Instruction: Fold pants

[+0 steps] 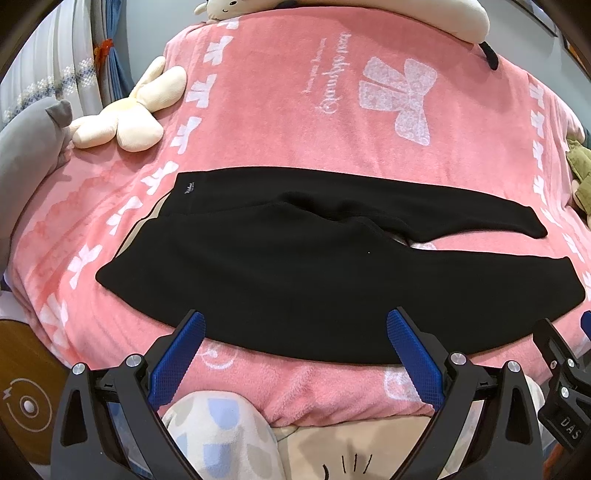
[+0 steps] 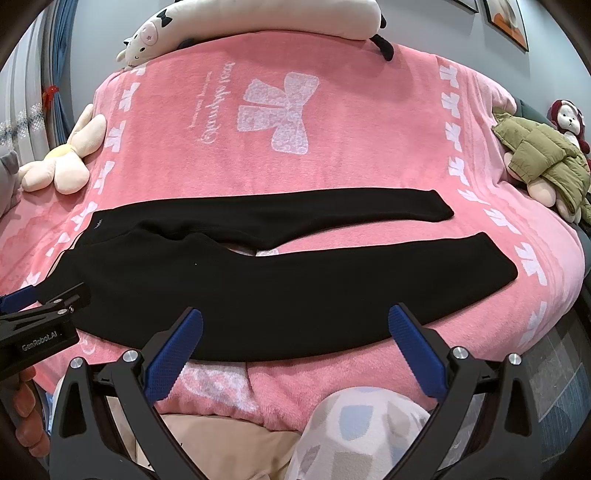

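Both tongs, the left gripper (image 1: 295,325) and right gripper (image 2: 295,317), gape wide over the near edge of the pink blanket (image 2: 369,158), above the flat black pants (image 1: 295,280).

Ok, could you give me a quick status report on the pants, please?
Left gripper and right gripper open, empty. Black pants flat on pink blanket, legs apart, unfolded. Nothing in the way.

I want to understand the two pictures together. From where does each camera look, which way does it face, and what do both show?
Left wrist view: sits on the left claw, open, facing over the near bed edge at the black pants; a patterned knee shows below.
Right wrist view: sits on the right claw, open, facing the same way; the left claw appears at its left edge.
Shared: pants, pink blanket, long white plush.
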`<state>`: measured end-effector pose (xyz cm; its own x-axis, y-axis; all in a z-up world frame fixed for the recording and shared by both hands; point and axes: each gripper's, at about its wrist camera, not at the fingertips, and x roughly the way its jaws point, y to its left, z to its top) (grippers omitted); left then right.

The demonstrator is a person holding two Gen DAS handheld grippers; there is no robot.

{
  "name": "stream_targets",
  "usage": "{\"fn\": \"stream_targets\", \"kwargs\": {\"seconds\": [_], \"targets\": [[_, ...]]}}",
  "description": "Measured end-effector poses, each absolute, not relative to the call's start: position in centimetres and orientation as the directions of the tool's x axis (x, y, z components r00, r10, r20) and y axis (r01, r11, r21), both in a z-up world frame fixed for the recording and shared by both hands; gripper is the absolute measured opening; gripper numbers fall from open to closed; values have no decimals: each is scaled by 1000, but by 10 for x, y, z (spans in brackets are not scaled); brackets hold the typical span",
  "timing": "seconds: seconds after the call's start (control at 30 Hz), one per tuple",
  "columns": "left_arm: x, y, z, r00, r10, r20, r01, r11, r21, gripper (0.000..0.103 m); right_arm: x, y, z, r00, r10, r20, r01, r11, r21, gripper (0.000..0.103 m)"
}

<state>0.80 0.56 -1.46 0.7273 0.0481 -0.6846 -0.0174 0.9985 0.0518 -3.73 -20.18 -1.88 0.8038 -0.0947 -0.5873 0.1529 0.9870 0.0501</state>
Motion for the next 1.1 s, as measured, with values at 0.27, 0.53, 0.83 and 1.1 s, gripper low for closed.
{"fn": "stream_targets", "kwargs": {"seconds": [0.27, 0.53, 0.83, 1.1], "targets": [[8, 3, -15, 734, 56, -677, -13, 998, 68, 97, -37, -201, -19, 803, -94, -588, 153, 987, 50, 98], [8, 2, -16, 732, 55, -679, -10, 997, 70, 97, -36, -201, -19, 800, -93, -592, 154, 987, 54, 98], [11, 3, -20, 721, 61, -691, -14, 997, 74, 97, -31, -201, -26, 794, -90, -602, 155, 986, 57, 98], [14, 4, -24, 714, 66, -697, -14, 997, 79, 97, -30, -202, -29, 786, -93, -611, 161, 985, 58, 98]]}}
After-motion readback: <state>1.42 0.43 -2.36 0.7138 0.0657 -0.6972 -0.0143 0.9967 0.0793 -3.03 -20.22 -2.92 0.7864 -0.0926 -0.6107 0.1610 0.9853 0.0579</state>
